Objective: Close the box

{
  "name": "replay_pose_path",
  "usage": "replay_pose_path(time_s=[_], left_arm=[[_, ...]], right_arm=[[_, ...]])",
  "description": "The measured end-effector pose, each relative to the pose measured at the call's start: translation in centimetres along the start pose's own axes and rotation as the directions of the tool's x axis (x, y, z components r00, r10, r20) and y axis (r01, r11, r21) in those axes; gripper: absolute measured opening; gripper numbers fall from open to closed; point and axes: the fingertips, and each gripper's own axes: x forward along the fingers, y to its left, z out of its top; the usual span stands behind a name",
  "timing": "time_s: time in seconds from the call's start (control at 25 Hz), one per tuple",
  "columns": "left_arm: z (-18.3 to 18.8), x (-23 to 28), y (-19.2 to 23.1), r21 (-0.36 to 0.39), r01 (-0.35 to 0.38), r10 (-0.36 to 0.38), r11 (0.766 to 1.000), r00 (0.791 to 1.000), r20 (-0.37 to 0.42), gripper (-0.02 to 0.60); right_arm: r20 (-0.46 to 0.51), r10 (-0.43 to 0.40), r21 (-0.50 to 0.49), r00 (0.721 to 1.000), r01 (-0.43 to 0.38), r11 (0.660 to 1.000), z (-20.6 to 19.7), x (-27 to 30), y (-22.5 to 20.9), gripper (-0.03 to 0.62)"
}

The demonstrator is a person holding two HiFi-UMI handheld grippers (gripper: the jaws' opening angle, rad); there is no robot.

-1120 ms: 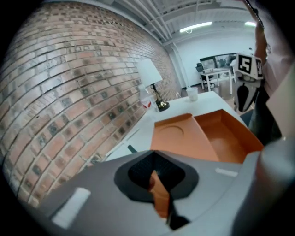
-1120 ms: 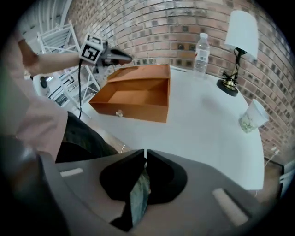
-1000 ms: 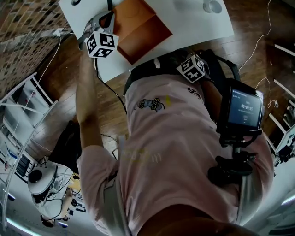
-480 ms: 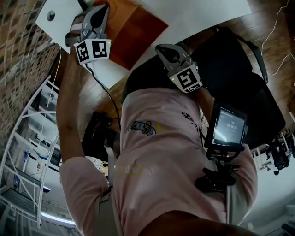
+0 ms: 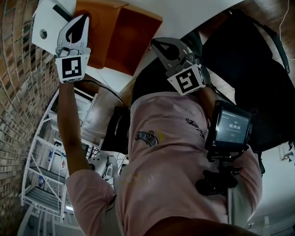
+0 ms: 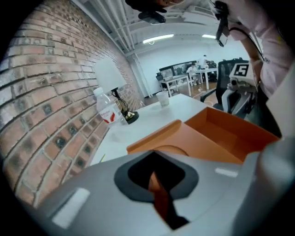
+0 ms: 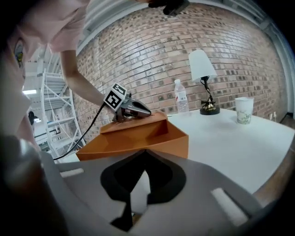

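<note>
An orange cardboard box [image 5: 131,39] lies open on the white table [image 5: 184,14], one flap [image 7: 133,120] raised on its far side. My left gripper [image 5: 83,17] is shut, its tip resting at the top of that flap, as the right gripper view shows [image 7: 146,112]. In the left gripper view the flap [image 6: 184,138] fills the space past the closed jaws [image 6: 155,152]. My right gripper [image 5: 155,43] is shut and holds nothing. It hovers at the table's near edge, just short of the box's open side [image 7: 138,143].
A lamp [image 7: 203,69], a water bottle [image 7: 181,97] and a paper cup [image 7: 243,110] stand at the table's far end by the brick wall. A black office chair [image 5: 249,50] is on my right, metal shelving [image 5: 46,175] on my left.
The right gripper has come up from my waist to the table edge by the box. The left gripper stays at the box's left flap while the head view swings.
</note>
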Motion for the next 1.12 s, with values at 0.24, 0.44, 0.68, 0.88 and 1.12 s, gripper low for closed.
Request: replay_pose_path(time_s=[0.24, 0.44, 0.68, 0.88, 1.12], left_arm=[[0.0, -0.1, -0.1, -0.017, 0.005, -0.005, 1.000, 1.000, -0.001, 0.003], [-1.1, -0.2, 0.5, -0.022, 0.005, -0.005, 1.000, 1.000, 0.003, 0.003], [-0.7, -0.5, 0.2, -0.040, 0.006, -0.005, 0.999, 1.000, 0.019, 0.003], [-0.9, -0.6, 0.5, -0.006, 0.004, -0.004, 1.000, 1.000, 0.006, -0.002], [-0.9, -1.0, 0.4, -0.058, 0.014, -0.013, 0.998, 1.000, 0.023, -0.002]], right_arm=[[-0.001, 0.086, -0.051, 0.996, -0.086, 0.995, 1.9, 1.6, -0.2, 0.005], [-0.086, 0.111, -0.181, 0.990, -0.125, 0.975, 1.2, 2.6, 0.6, 0.003], [-0.156, 0.132, -0.271, 0.979, -0.171, 0.947, -1.3, 1.4, 2.6, 0.003], [-0.147, 0.106, -0.244, 0.983, -0.140, 0.960, -0.2, 2.5, 4.7, 0.002], [-0.196, 0.166, -0.302, 0.967, -0.220, 0.928, -1.8, 1.4, 9.8, 0.002]])
